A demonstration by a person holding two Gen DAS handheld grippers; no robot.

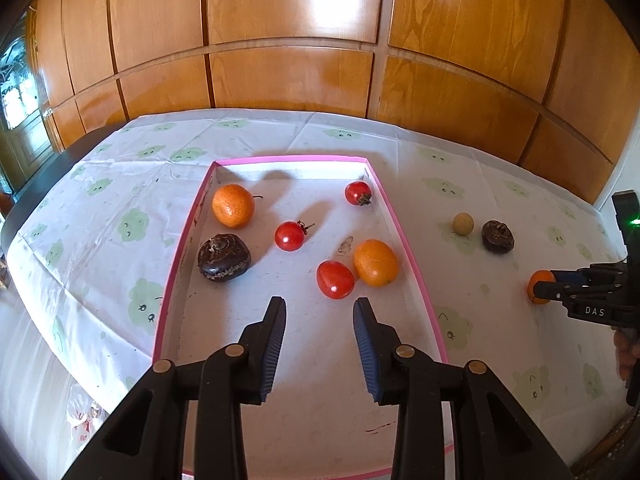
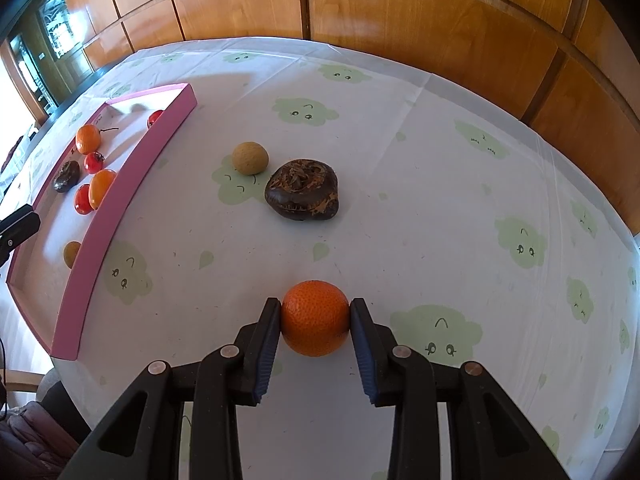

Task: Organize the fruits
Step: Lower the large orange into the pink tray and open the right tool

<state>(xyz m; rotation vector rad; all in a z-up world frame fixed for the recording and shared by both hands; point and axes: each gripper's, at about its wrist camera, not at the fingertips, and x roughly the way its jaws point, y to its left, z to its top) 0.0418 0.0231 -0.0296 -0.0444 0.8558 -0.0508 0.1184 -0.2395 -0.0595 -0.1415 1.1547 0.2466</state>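
Observation:
A pink-rimmed tray (image 1: 404, 232) holds two oranges (image 1: 233, 205), three red tomatoes (image 1: 335, 279) and a dark brown fruit (image 1: 224, 257). My left gripper (image 1: 320, 320) is open and empty above the tray's near half. My right gripper (image 2: 315, 312) is shut on a small orange (image 2: 315, 322) on the tablecloth, right of the tray; it also shows in the left wrist view (image 1: 538, 280). A tan round fruit (image 2: 250, 157) and a second dark brown fruit (image 2: 303, 190) lie on the cloth beyond it. Another tan fruit (image 2: 72, 254) lies in the tray's near end.
The table carries a white cloth with green cloud faces (image 2: 440, 160). A wood-panelled wall (image 1: 300, 60) stands right behind the table. The table's left edge (image 1: 36, 200) and the near right edge (image 2: 632, 240) drop off.

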